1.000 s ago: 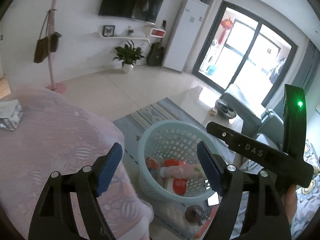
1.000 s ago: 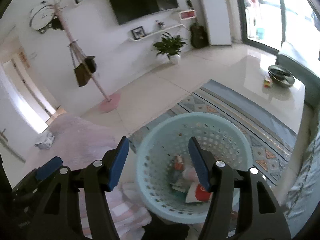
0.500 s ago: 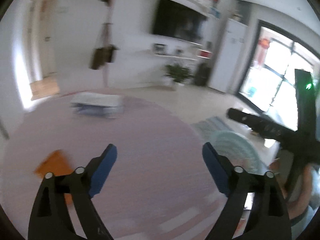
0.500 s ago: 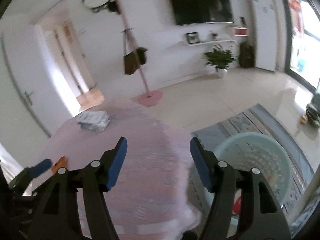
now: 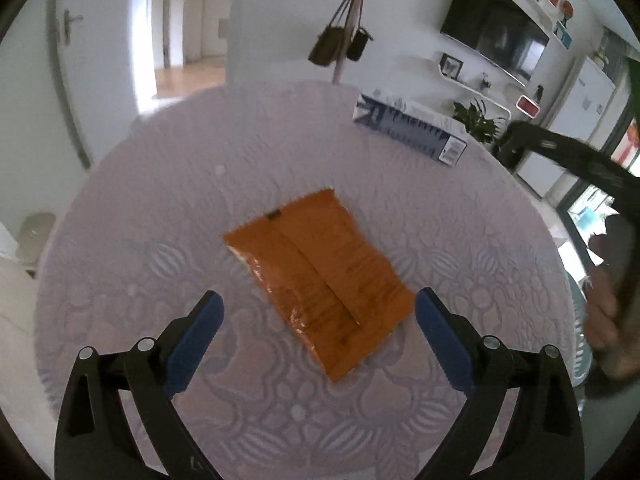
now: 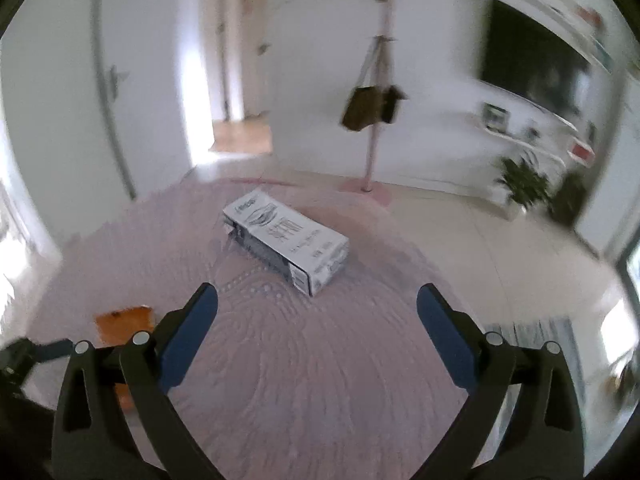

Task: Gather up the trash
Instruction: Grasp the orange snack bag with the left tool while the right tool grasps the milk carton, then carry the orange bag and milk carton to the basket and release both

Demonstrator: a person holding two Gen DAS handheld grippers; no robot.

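Wrapper (image 5: 318,280) is lying flat on the table (image 5: 160,184), mid-surface, sitting btwn the spread jaws of the left gripper (image 5: 318,316), slightly ahead of the tips. Carton (image 5: 410,130) is lying on its side at approx 1 o'clock, well apart from wrapper. In right wrist view, carton (image 6: 286,246) is sitting at 12 o'clock ahead of right gripper (image 6: 318,316), wrapper (image 6: 126,320) at 9 o'clock.
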